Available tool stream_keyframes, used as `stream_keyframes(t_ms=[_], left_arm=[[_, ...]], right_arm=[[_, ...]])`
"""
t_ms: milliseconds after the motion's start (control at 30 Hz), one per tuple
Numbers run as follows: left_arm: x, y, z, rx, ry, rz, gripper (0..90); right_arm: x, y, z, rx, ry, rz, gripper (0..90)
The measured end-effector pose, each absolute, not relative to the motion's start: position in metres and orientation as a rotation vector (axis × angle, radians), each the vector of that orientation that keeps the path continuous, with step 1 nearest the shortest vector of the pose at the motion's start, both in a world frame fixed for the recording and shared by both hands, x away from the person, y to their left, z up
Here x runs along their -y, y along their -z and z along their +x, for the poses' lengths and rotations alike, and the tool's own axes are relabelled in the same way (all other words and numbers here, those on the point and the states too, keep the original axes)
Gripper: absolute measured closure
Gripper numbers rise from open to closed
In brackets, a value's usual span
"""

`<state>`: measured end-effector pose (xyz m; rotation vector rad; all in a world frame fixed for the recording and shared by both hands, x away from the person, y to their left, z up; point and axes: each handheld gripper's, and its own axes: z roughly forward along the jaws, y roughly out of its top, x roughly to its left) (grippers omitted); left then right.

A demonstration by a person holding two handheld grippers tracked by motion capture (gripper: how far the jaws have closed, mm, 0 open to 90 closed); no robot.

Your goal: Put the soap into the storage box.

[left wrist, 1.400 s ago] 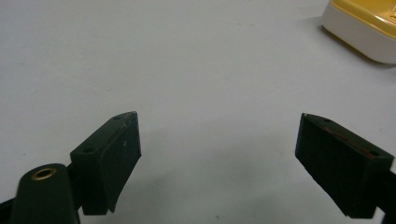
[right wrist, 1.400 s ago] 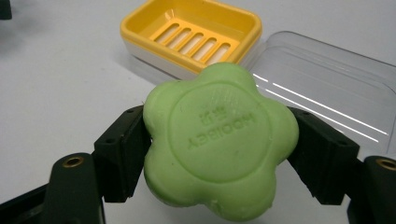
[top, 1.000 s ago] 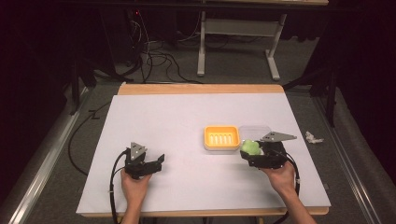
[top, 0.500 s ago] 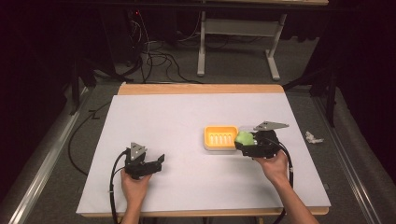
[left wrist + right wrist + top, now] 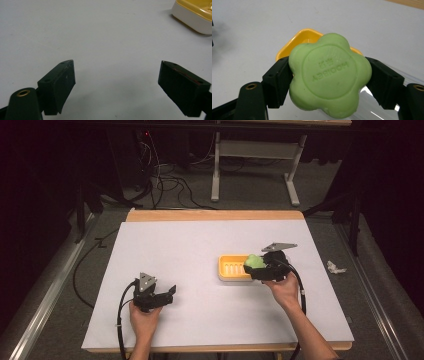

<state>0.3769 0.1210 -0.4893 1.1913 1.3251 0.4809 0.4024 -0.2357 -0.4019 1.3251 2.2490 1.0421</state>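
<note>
**Right tool gripping green soap above yellow dish**

Right tool: in my right hand, both jaws pressed against the sides of a green flower-shaped soap, its embossed face turned to the right gripper view. Soap location: held off the counter, over the right end of the yellow soap dish, seen from above as a green lump at the dish's edge. Dish: yellow tray on a white base, standing on the white counter right of centre.

Left tool: in my left hand, low over the counter near its front left, jaws spread wide with bare counter between them, well apart from the dish
</note>
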Motion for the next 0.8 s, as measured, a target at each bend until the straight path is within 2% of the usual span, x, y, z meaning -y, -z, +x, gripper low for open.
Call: stream_keyframes(t_ms=[800], left_arm=[[-0.121, 0.489, 0.378, -1.329, -0.475, 1.188, 14.6]], right_arm=[[0.209, 0.42, 0.429, -2.304, -0.943, 1.347, 26.6]])
